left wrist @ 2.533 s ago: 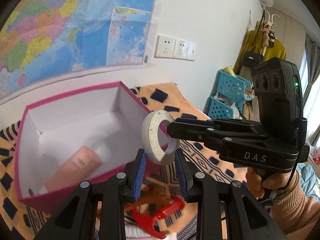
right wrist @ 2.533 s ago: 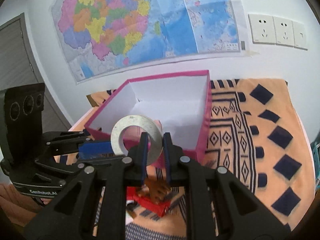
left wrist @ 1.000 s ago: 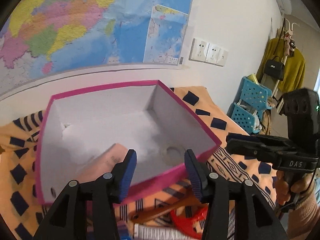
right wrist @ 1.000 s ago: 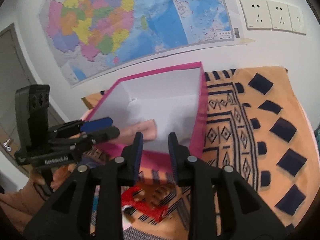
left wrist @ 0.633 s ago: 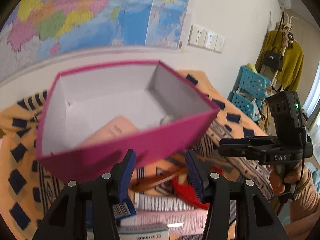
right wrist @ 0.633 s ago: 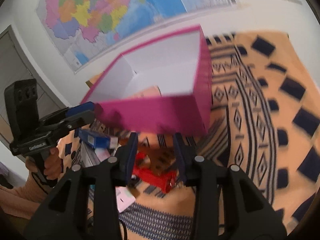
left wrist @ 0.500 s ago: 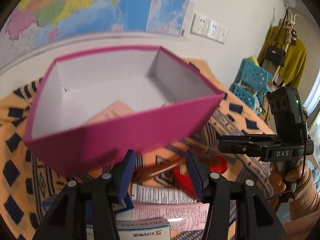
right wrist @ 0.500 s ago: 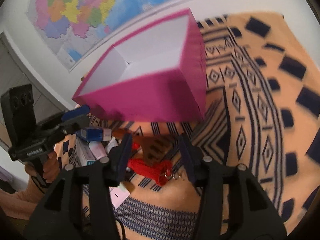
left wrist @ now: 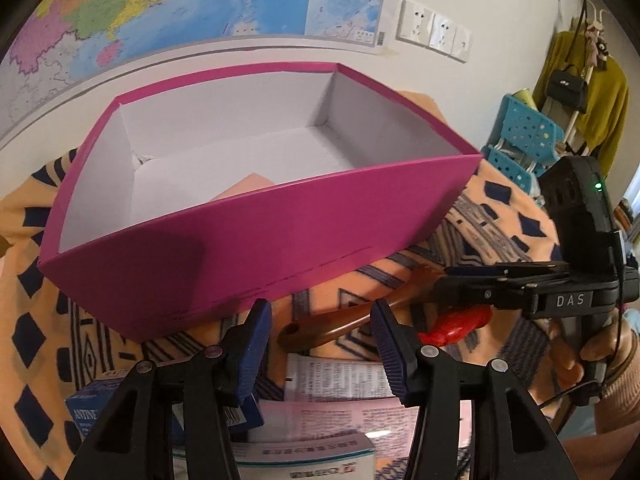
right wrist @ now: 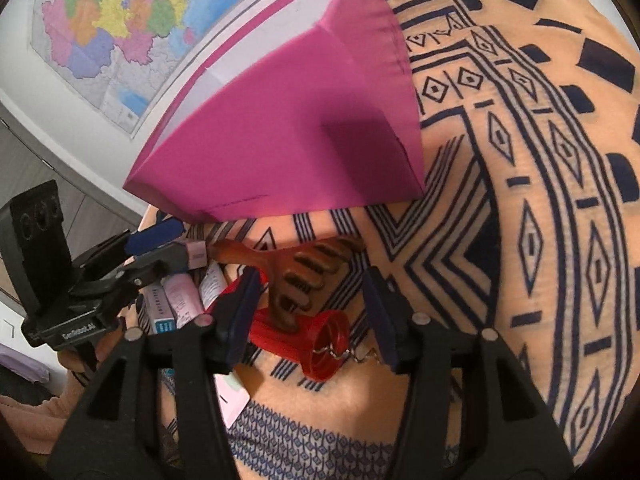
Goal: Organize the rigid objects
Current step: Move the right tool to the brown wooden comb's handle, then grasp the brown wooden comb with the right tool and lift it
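Behind the desk (right wrist: pixel 560 240) hangs a big coloured wall map (left wrist: pixel 160 12), with a row of white sockets (left wrist: pixel 434 30) to its right; an orange cloth with dark blue patterns covers the surface I work over. On it stands the pink box (left wrist: pixel 256 240), open at the top and white inside. From my left camera I see a pale peach item (left wrist: pixel 244 186) lying on its floor, mostly hidden by the near wall, so I judge that some of the sorting is done. Whatever else is in there I cannot see from this angle.

Plenty is left outside. Just in front of the box's near wall lies a brown wooden hand-shaped scratcher (right wrist: pixel 308 280), its handle running off to the left and its fingers resting on a red plastic tool (right wrist: pixel 316 340) with a small metal ring at its end. To the left of those sit several small cartons: a blue box (left wrist: pixel 86 414), some pink and white packets (right wrist: pixel 176 300) and a printed leaflet (left wrist: pixel 340 376).

My right claw (right wrist: pixel 310 312) has just been opening and stands moderately wide with nothing gripped; the scratcher's head and the red tool lie between its tips and slightly beyond them, not pressed by either pad. I take the scratcher or the red tool as the next pick. My left claw (left wrist: pixel 320 344) is also parted and empty, hovering above the scratcher's handle end and the leaflet, with the box wall just beyond.
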`<state>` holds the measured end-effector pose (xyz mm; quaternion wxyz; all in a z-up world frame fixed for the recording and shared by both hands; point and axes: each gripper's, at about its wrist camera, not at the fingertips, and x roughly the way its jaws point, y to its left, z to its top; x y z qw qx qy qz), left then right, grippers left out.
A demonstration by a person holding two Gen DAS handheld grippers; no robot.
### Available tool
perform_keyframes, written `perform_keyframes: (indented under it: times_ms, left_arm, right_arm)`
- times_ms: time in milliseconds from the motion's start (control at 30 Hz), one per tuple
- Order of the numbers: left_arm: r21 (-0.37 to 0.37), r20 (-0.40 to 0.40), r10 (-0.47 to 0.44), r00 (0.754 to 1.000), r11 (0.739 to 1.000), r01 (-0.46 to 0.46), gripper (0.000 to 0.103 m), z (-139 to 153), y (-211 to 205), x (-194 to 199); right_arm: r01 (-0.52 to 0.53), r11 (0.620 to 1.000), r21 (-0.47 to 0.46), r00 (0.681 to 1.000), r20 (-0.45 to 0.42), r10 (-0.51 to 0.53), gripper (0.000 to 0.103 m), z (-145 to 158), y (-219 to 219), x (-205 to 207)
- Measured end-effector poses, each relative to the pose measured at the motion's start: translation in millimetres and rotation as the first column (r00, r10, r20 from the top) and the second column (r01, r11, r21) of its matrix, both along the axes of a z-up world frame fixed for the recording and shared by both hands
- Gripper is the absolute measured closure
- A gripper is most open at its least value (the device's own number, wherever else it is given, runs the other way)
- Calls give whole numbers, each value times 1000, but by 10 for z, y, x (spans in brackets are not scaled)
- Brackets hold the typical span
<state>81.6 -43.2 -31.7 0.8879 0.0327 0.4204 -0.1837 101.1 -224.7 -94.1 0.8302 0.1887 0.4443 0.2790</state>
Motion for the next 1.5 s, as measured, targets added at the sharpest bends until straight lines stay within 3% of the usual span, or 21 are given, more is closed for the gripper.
perform_keyframes:
  times_ms: [100,267,433,633,733,867,967,1500]
  left_arm:
    - [-3,-23,6,1000,1000,-6,51,-33,61,41]
    - [-19,-63,-36,997,999,35,51,-87,46,29]
    - [8,-97,-66,993,998,67,51,-185,-87,40]
    - [11,-170,-35,985,999,37,51,-331,-64,138]
    - [1,-184,-30,983,1000,31,50,-374,-41,155]
    - [-23,-188,-47,981,999,44,38,-383,-71,161]
    - [2,-174,-46,984,999,47,31,-398,-155,147]
    - [-80,-158,-16,987,997,3,31,-333,-65,84]
  right_arm:
    - [-4,1000,16,1000,9,4,64,-7,1,9]
    - [0,1000,3,1000,20,0,65,-16,-17,-3]
    - [21,1000,3,1000,7,-21,77,-86,-126,-15]
    - [29,999,28,1000,0,-29,77,-76,-239,-40]
    - [30,999,27,999,10,-30,61,-50,-208,-31]
    - [17,1000,18,1000,17,-17,61,-47,-99,22]
    - [6,1000,-13,999,35,-6,60,-21,12,42]
    - [19,1000,1,996,82,-19,56,68,1,-95]
